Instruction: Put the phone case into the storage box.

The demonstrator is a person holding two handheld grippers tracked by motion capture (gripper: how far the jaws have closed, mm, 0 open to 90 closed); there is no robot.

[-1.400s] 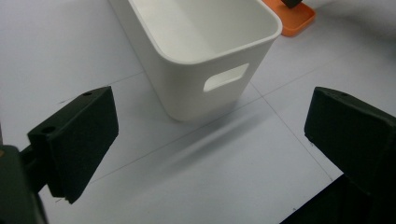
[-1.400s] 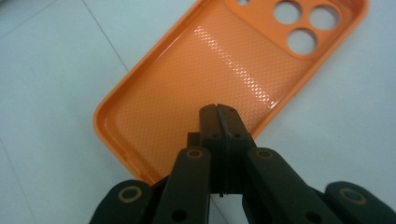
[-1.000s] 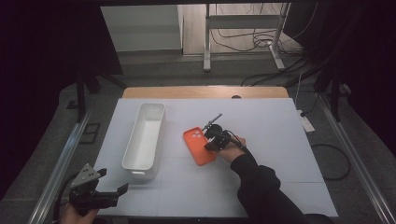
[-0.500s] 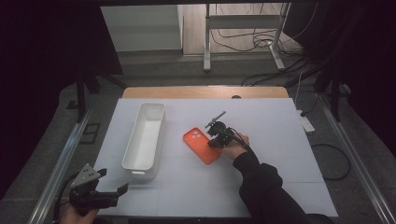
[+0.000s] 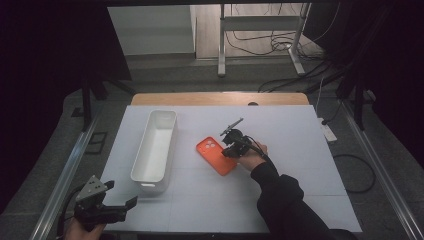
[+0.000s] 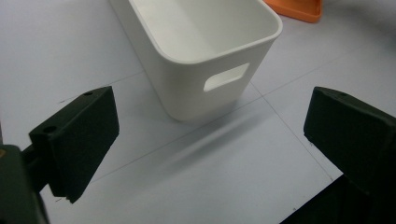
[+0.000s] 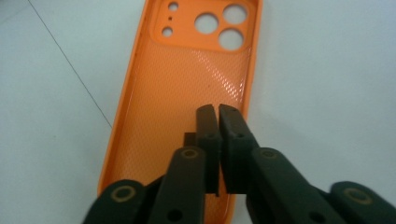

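Compared with a second ago, the right tongs [image 5: 231, 143] are sitting a touch farther right and farther up the desk [image 5: 300, 150], and the orange phone case [image 5: 216, 155] is lying in much the same spot as before. Their jaws have just been easing apart by a sliver; in the right gripper view the right tongs [image 7: 218, 108] are showing only a hairline slit between the two black jaws, so they are all but together, with nothing between them. They are hovering over the inside of the phone case [image 7: 187, 79], which is lying open side up and flat on the desk [image 7: 327, 70], its camera cut-outs at the far end. Whether the tips are touching the case's floor I cannot tell.

Seen from above, the case is resting near the middle of the desk, just right of the white bin [image 5: 155, 150], the two being apart. A dark sleeve [image 5: 285, 205] is reaching in from the bottom edge to the right tongs.

At the near left corner, the left tongs [image 5: 131, 203] are hanging at the desk's edge, staying where they were. In the left gripper view their jaws are standing wide apart with nothing between them, looking toward the short end of the white bin [image 6: 205, 70] with its handle slot. An orange corner of the case [image 6: 299, 9] is peeking past the bin's far side.
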